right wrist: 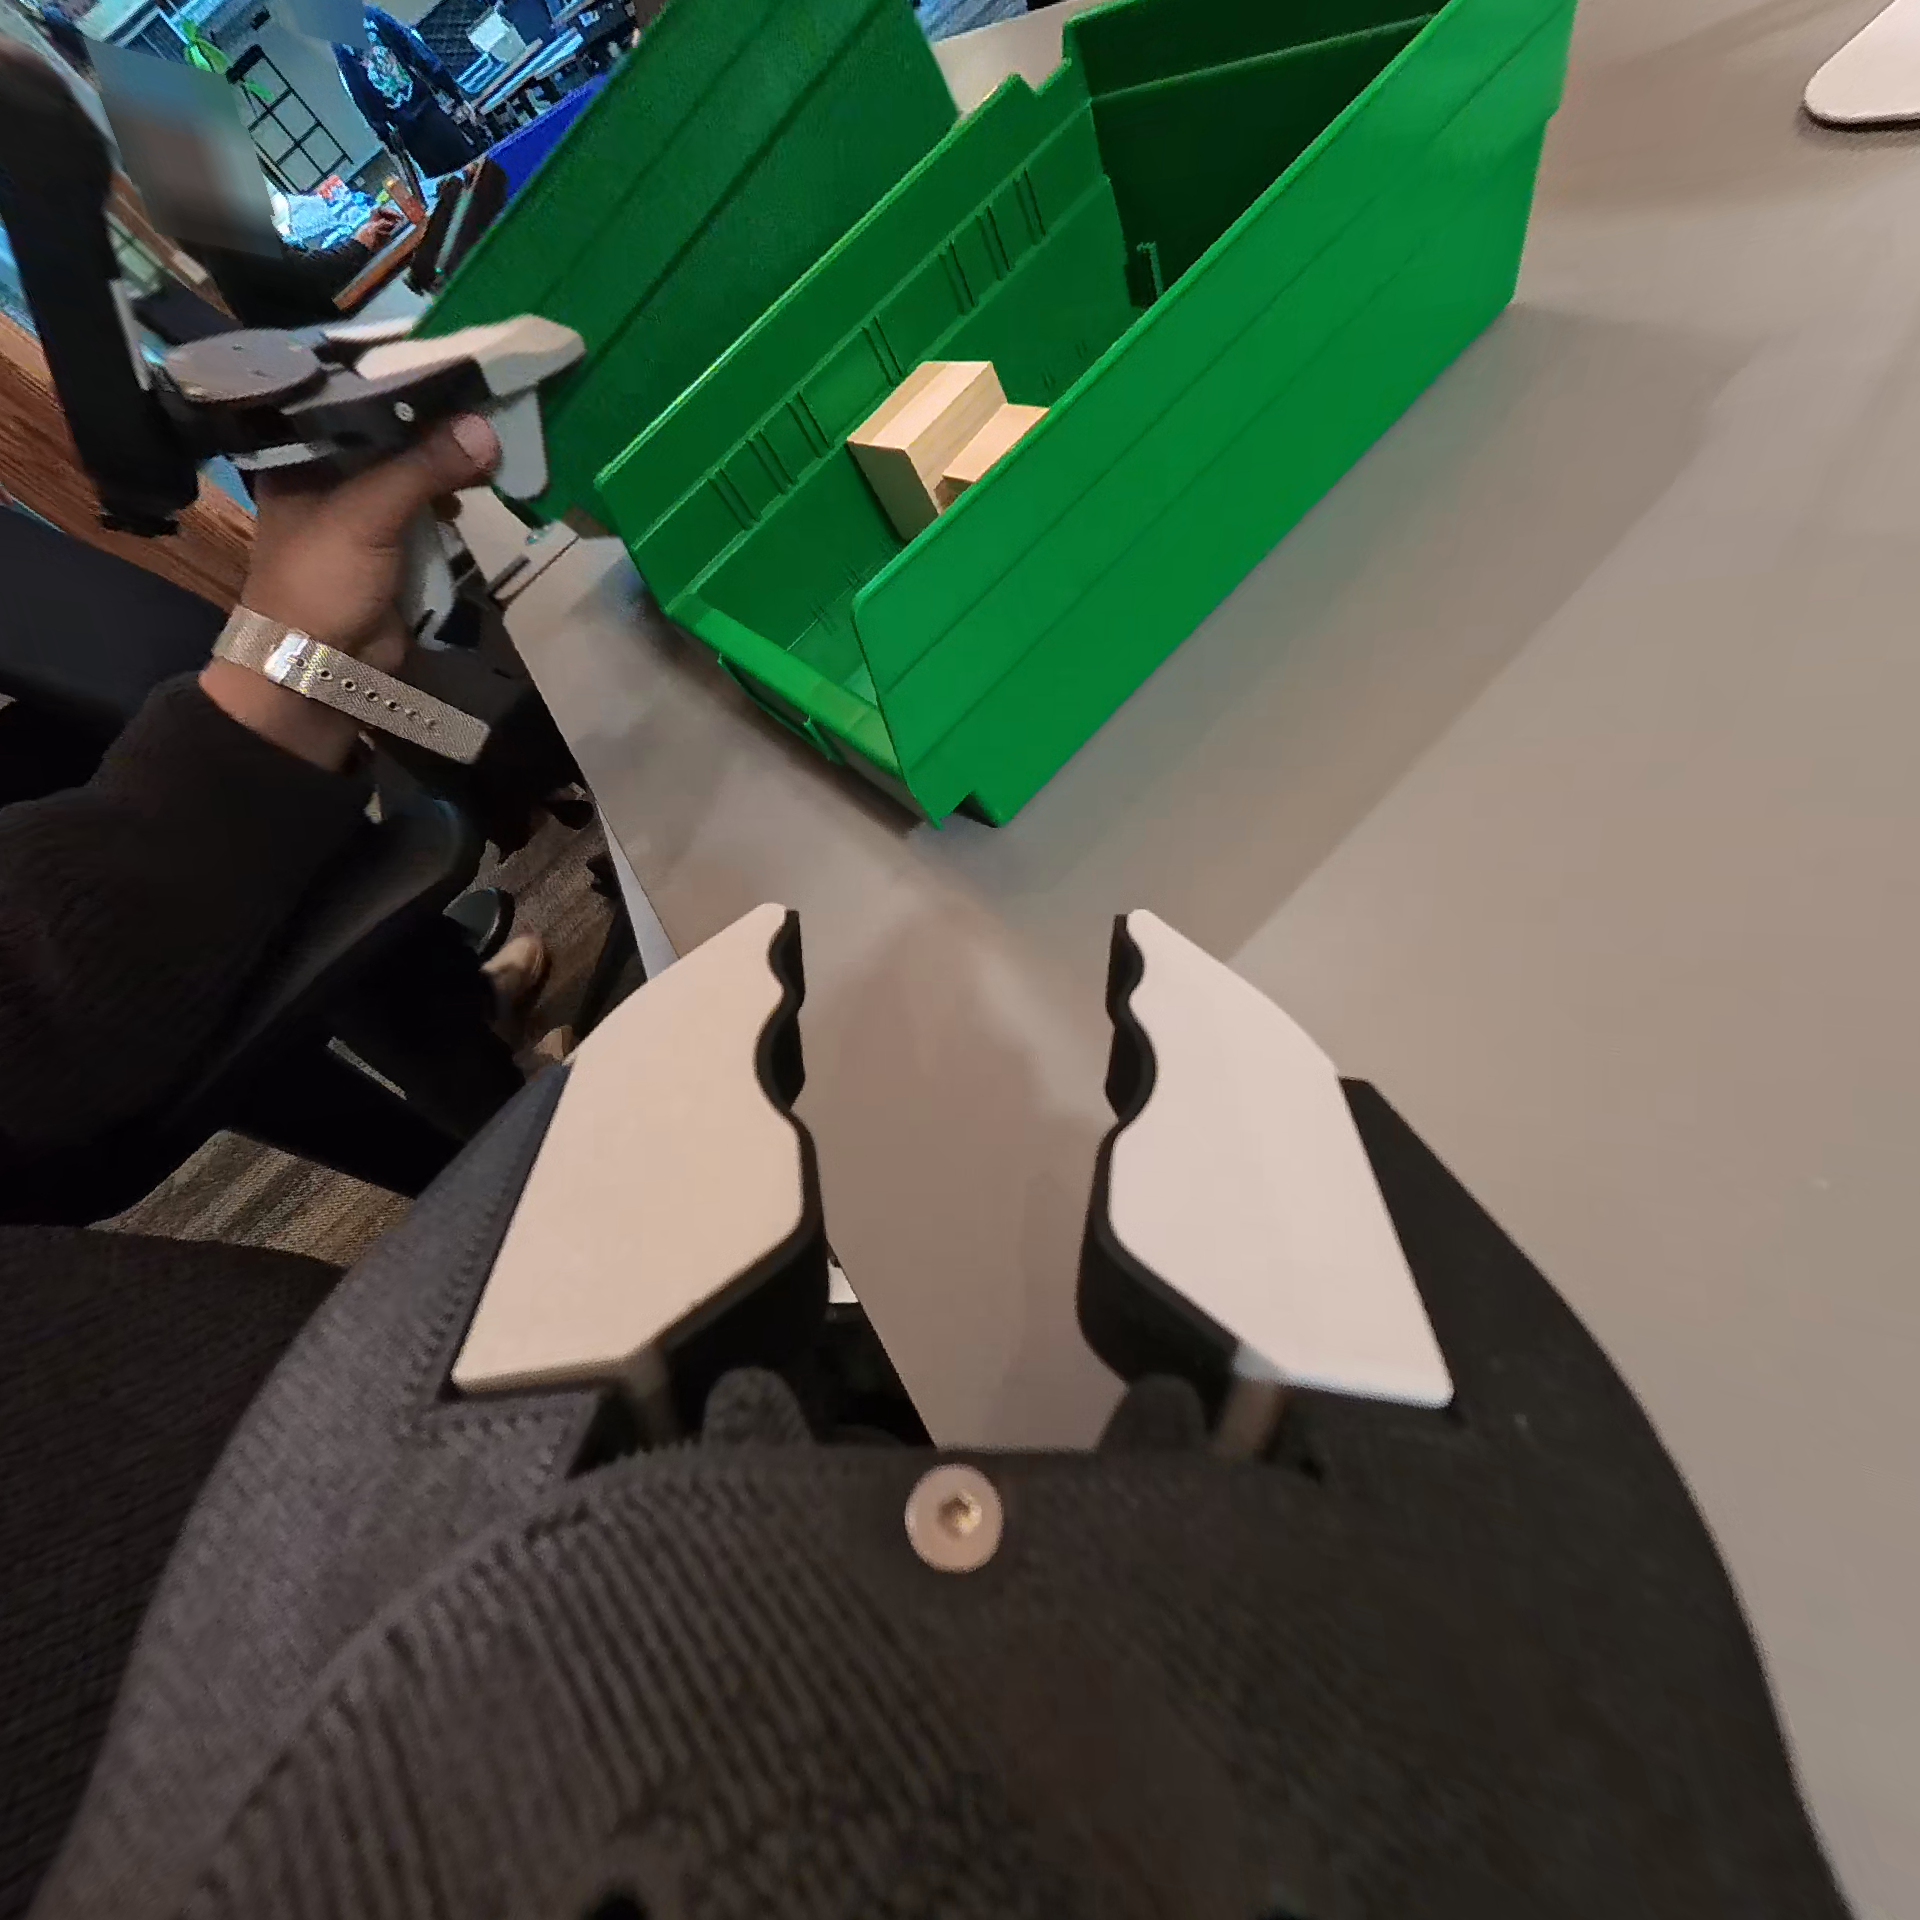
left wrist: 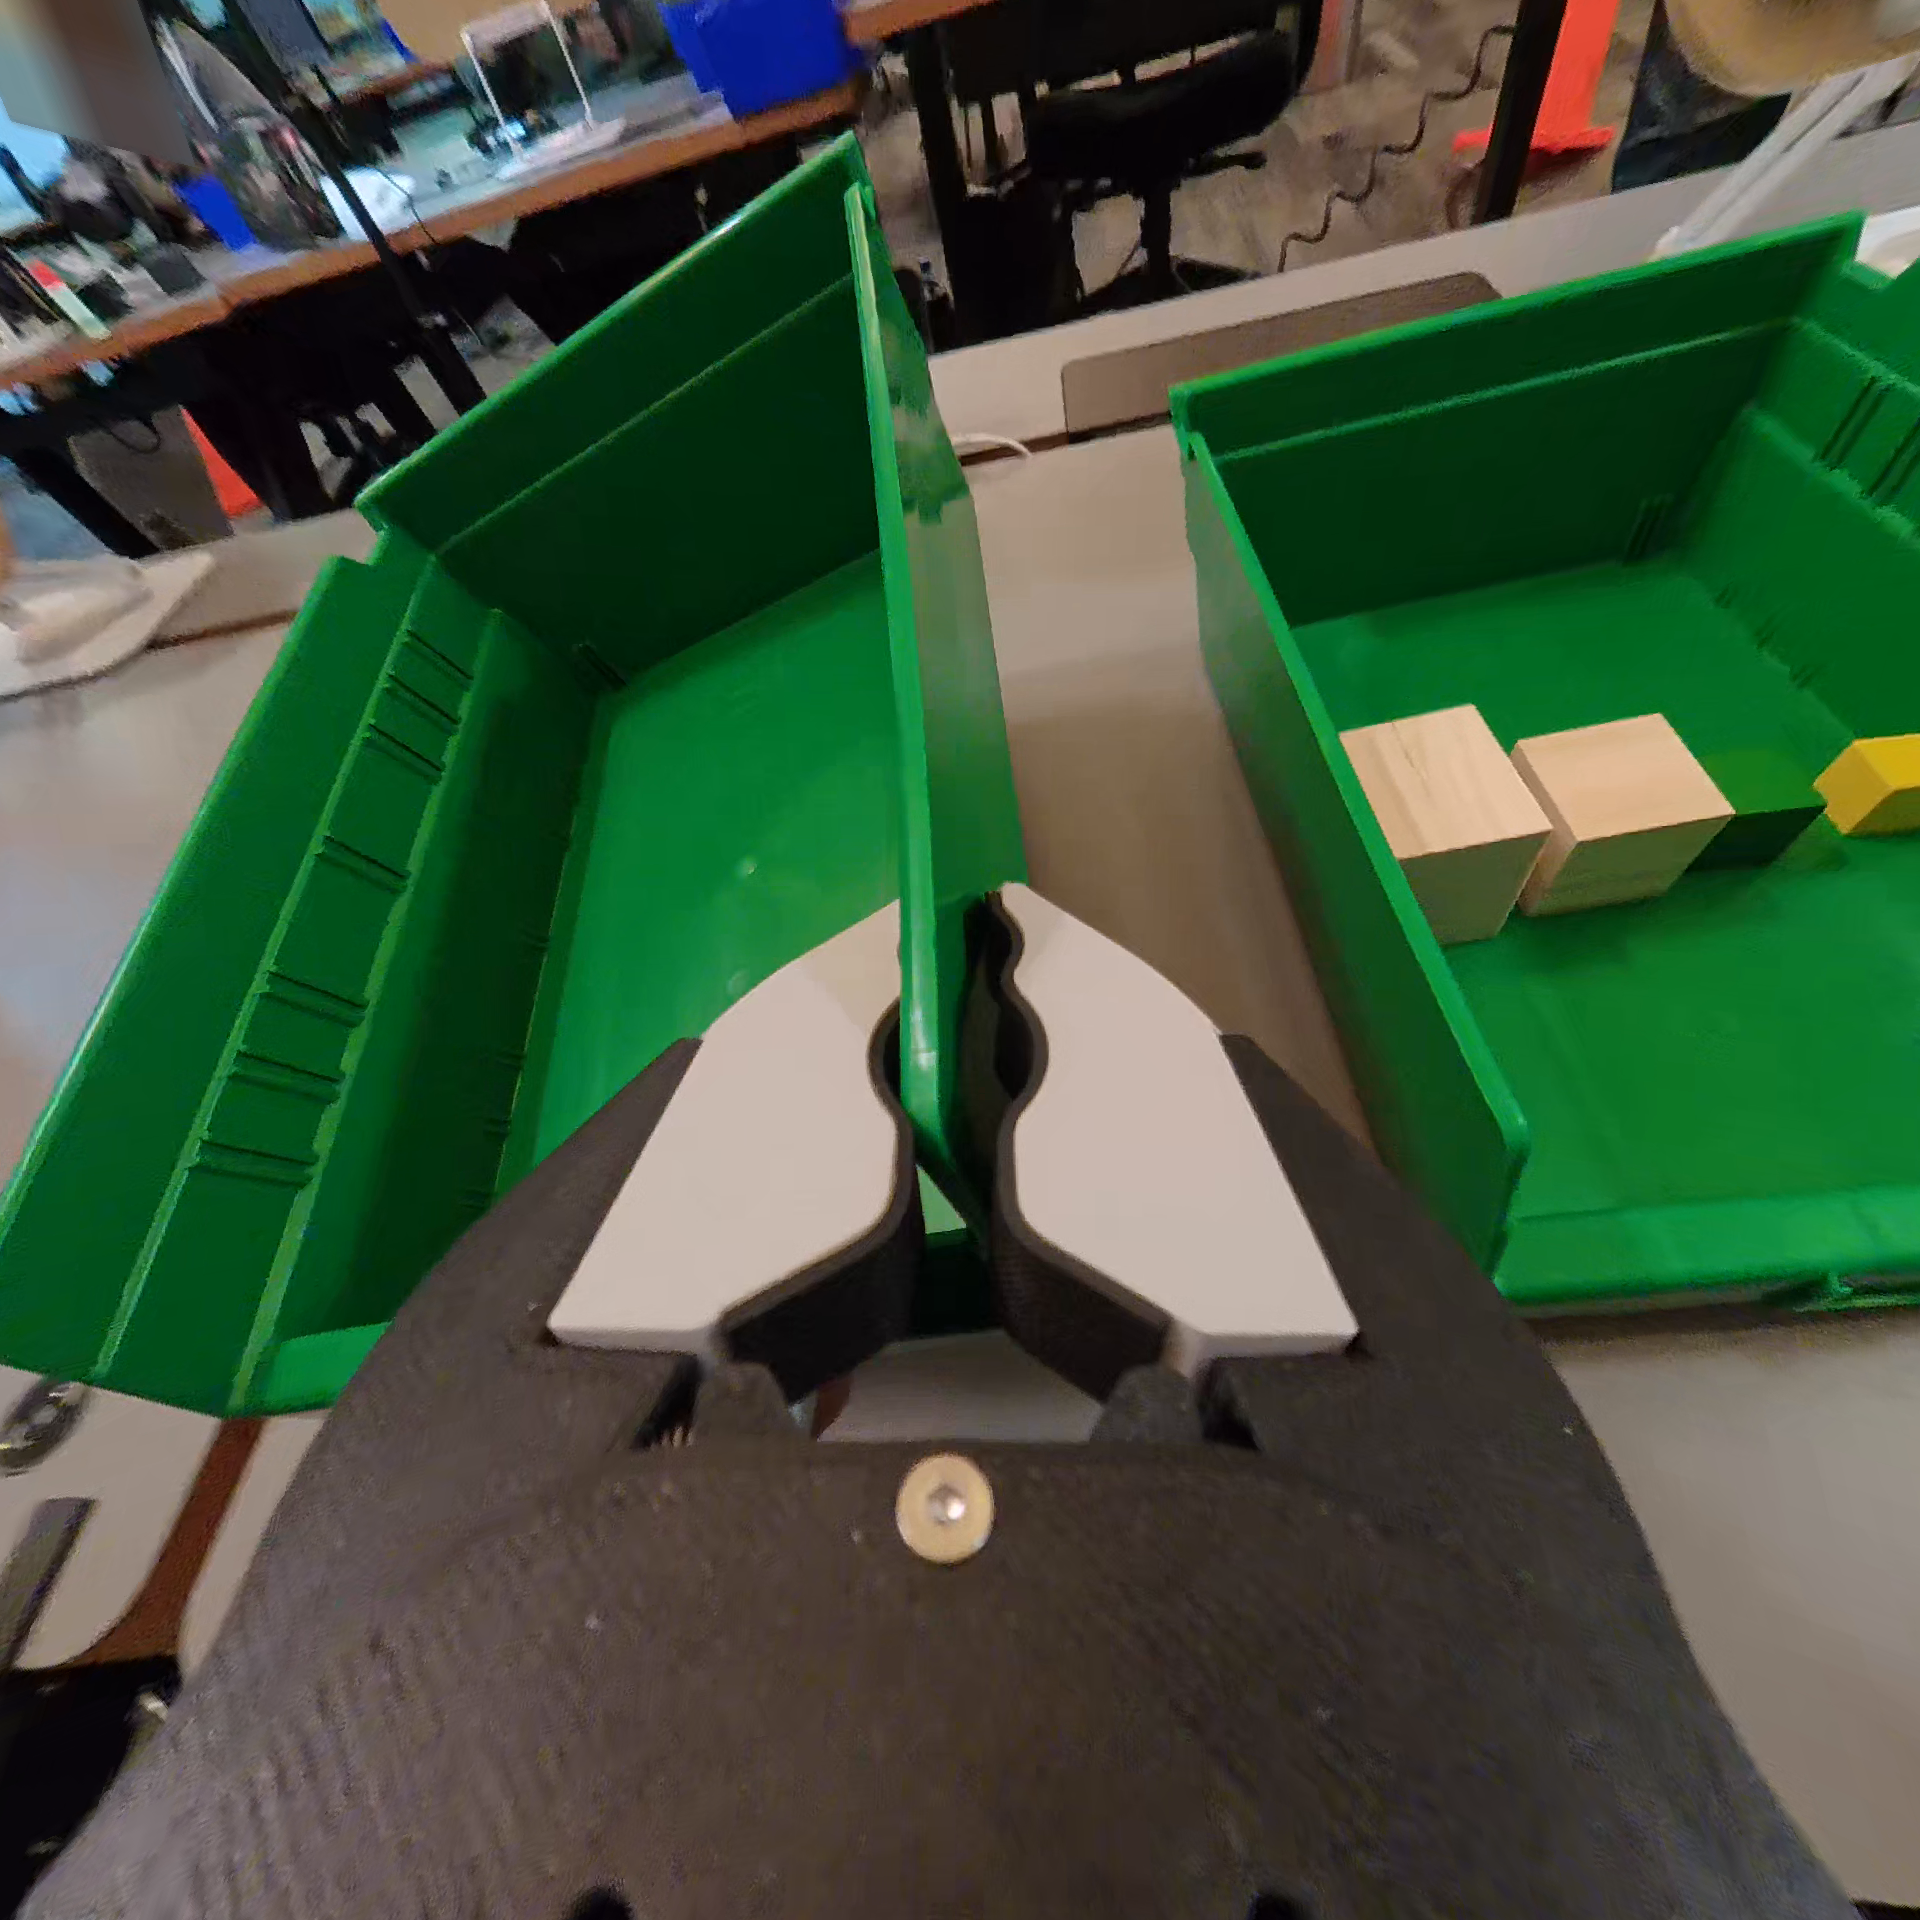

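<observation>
My left gripper (left wrist: pixel 948 914) is shut on the right side wall of an empty green bin (left wrist: pixel 727 790) and holds it tilted, lifted off the grey table. In the right wrist view this bin (right wrist: pixel 686 208) hangs at the upper left, held by the left gripper (right wrist: pixel 509 416) in a person's hand. A second green bin (left wrist: pixel 1621 997) stands to the right and holds two pale wooden blocks (left wrist: pixel 1455 821), a dark green block (left wrist: pixel 1766 831) and a yellow block (left wrist: pixel 1881 779). My right gripper (right wrist: pixel 956 935) is open and empty, over bare table short of that bin (right wrist: pixel 1091 582).
The grey table (right wrist: pixel 1558 935) runs right and forward. A white object (right wrist: pixel 1860 94) lies at its far right corner. The table's left edge drops to carpet and a person's dark sleeve (right wrist: pixel 156 883). Desks, a chair and blue bins stand behind (left wrist: pixel 748 52).
</observation>
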A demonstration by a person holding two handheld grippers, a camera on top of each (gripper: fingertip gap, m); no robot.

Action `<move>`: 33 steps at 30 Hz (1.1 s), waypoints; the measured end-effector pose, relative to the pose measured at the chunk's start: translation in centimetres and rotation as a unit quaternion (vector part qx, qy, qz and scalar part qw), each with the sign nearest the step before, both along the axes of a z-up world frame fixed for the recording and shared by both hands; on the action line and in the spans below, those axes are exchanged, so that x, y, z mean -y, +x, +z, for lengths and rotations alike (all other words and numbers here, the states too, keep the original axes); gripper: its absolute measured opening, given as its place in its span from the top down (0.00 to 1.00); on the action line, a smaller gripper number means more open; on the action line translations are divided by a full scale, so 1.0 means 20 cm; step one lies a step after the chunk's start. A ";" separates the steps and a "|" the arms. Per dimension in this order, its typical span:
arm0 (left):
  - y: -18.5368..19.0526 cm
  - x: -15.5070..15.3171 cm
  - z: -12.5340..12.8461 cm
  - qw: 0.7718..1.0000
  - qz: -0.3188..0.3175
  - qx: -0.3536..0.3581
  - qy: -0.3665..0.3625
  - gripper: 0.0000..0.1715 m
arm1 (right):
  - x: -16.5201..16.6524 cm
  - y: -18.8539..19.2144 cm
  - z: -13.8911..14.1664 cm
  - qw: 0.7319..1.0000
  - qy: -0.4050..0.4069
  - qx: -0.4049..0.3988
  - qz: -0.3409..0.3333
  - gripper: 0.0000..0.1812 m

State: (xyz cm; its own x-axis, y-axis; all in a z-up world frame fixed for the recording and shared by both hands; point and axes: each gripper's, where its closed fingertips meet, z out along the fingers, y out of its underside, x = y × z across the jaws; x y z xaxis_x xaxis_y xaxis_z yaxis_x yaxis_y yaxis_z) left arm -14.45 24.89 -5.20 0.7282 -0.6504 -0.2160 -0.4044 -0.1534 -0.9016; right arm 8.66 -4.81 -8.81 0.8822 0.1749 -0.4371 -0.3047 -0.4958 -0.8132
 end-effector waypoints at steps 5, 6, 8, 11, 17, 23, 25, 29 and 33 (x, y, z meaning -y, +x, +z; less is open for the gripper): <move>-0.02 0.04 0.20 0.998 0.011 -0.018 0.056 0.95 | 0.00 0.02 -0.01 1.000 -0.004 -0.009 -0.010 0.68; 0.00 0.06 0.24 0.998 0.010 -0.015 0.060 0.95 | 0.01 0.03 -0.01 1.000 -0.005 -0.014 -0.013 0.68; 0.04 0.11 0.34 0.998 -0.002 -0.001 0.063 0.95 | 0.02 0.05 0.00 0.999 -0.004 -0.024 -0.021 0.69; 0.16 0.25 0.49 0.997 -0.040 0.020 0.056 0.95 | 0.06 0.10 0.00 0.999 -0.001 -0.029 -0.039 0.69; 0.54 0.68 0.68 0.983 -0.166 0.039 0.063 0.95 | 0.20 0.26 0.05 0.994 0.017 -0.042 -0.101 0.69; 1.00 1.19 0.70 0.945 -0.321 0.052 0.046 0.95 | 0.42 0.43 0.14 0.980 0.055 -0.067 -0.181 0.69; 1.17 1.34 0.67 0.929 -0.364 0.056 0.028 0.95 | 0.49 0.46 0.18 0.972 0.075 -0.077 -0.207 0.69; 1.48 1.60 0.55 0.905 -0.422 0.048 0.001 0.95 | 0.67 0.54 0.23 0.956 0.095 -0.053 -0.272 0.68; 1.73 1.82 0.39 0.888 -0.459 0.024 -0.014 0.95 | 0.84 0.64 0.27 0.935 0.121 -0.047 -0.331 0.68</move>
State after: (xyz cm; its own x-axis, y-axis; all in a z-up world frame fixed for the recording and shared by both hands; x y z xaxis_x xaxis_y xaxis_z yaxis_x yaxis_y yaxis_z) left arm 20.18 -11.56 2.52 -0.1030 -0.9793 -0.1743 -0.3315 0.1990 -0.9222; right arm 21.51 -21.71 -3.35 0.7918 -0.2919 -0.5366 -0.5555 0.0211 -0.8312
